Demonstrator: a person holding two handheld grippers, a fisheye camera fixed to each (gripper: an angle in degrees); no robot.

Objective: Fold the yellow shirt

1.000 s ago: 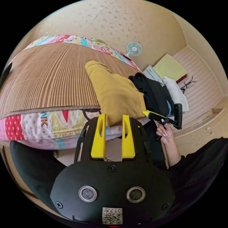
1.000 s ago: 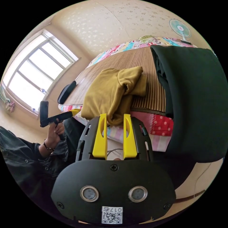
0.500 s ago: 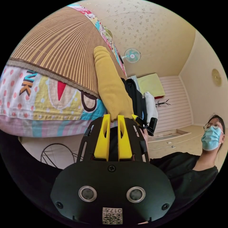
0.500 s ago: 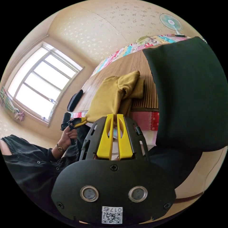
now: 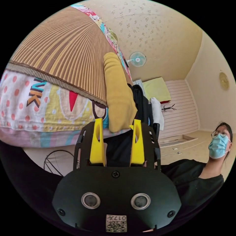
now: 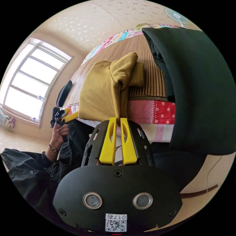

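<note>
Early grab stage: right hand-held gripper pinched nearly closed on yellow shirt hem at the bed edge. Left hand-held gripper wide open, straddling the hem, gripping nothing. Next up, probably: close left, then lift.

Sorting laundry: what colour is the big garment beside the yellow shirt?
Very dark, blackish green garment, plain; clearest in the right gripper view.

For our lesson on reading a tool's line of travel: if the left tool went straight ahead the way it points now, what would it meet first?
Most likely the yellow shirt: its hanging edge sits just beyond the open left tool, between the jaw tips. Depth is unclear.
</note>
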